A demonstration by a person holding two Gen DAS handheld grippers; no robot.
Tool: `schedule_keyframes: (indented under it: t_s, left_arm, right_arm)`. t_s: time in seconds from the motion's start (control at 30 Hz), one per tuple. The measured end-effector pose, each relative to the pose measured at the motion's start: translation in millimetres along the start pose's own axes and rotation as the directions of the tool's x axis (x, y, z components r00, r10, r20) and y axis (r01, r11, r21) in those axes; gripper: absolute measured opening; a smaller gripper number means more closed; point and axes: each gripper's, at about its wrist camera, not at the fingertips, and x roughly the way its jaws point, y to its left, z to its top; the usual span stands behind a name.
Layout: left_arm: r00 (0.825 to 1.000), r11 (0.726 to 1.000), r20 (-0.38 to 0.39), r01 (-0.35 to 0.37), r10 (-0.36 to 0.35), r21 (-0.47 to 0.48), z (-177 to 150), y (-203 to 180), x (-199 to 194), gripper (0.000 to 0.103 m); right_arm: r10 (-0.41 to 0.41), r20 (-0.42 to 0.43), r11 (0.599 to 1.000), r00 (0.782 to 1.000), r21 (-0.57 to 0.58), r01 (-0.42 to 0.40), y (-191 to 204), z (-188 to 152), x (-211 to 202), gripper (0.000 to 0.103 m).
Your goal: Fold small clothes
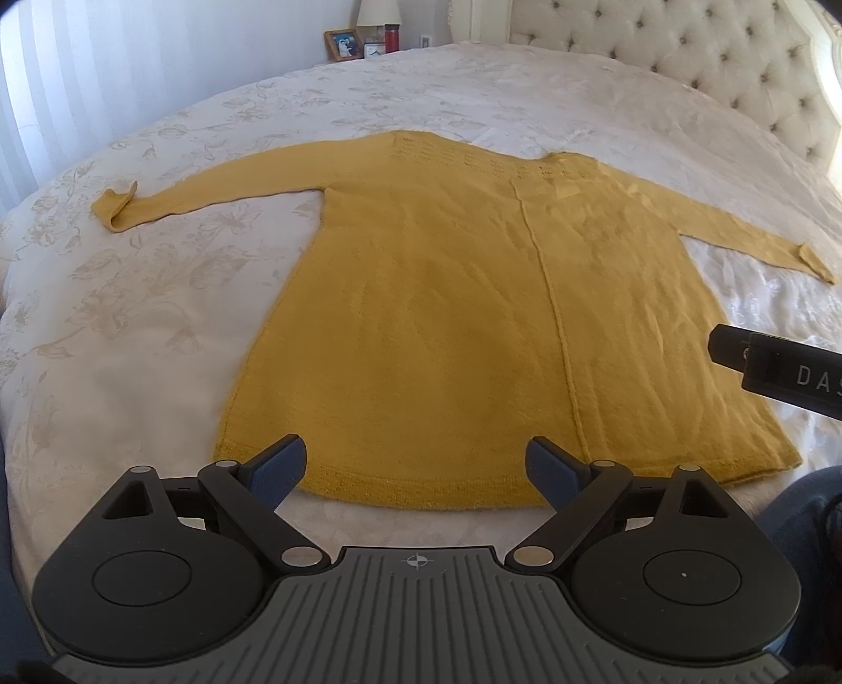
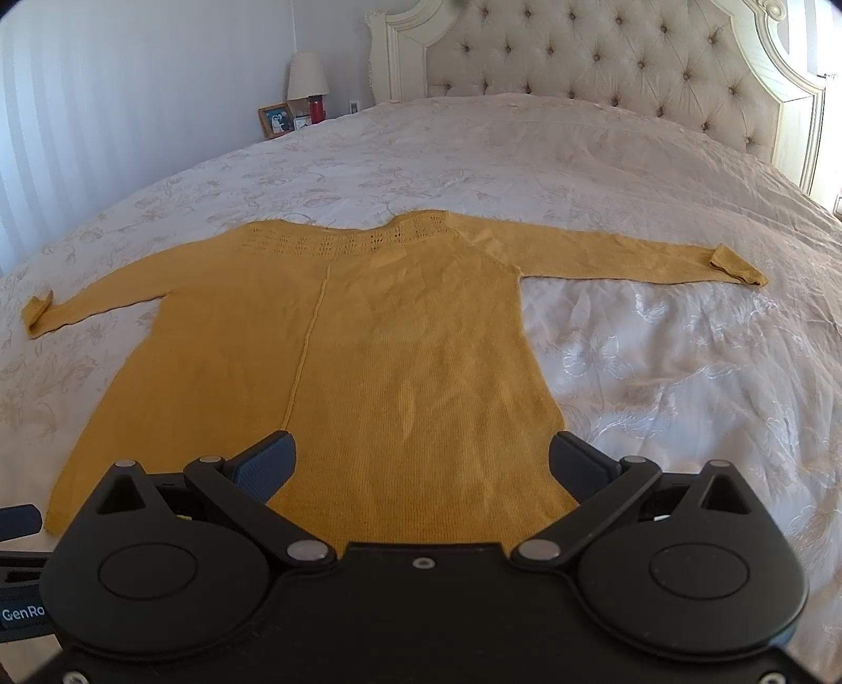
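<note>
A wide bed with a cream floral quilt (image 2: 631, 221) is covered centrally by a mustard-yellow knitted long-sleeved sweater (image 1: 421, 315), laid flat. The left hand-held gripper (image 1: 416, 465) and right hand-held gripper (image 2: 421, 463) are held wide apart, empty, above the hem. Quilt could be pinched along with the thin knit.

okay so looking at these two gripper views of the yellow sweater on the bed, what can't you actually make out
- Sweater hem: right wrist view, hidden behind the right gripper.
- Right gripper in the left wrist view: cut off by the right edge.
- Framed photo: both views, too small to read.
- Sweater's underside: both views, it lies flat on the bed.
</note>
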Motion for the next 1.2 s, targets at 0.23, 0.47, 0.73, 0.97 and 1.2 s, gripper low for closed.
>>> schedule_keyframes:
  t_s: [0.23,0.47,0.73,0.97,1.2]
  left_arm:
    - [1.000,1.000,-0.004,0.006,-0.006,0.001,1,-2,1,0.091]
    - [1.000,1.000,-0.010,0.016,-0.016,0.004,0,-3,3,0.091]
    - [1.000,1.000,-0.014,0.024,-0.024,0.004,-1,-3,4,0.091]
    - [0.999,0.999,-0.025,0.036,-0.036,0.002,-1,-4,8,0.091]
    - [0.998,0.998,-0.037,0.058,-0.058,0.000,-2,-3,11,0.091]
  right_arm:
    - [0.000,0.000,1.000,1.000,0.000,0.000,0,0,0,0.102]
    - [-0.001,-0.001,1.000,1.000,-0.001,0.001,0,0,1,0.102]
    - [0.000,-0.002,1.000,1.000,0.000,0.000,1,0,1,0.102]
    - [0.000,-0.002,1.000,1.000,0.001,0.000,1,0,0,0.102]
    - [0.006,-0.005,1.000,1.000,0.007,-0.006,0,0,0,0.102]
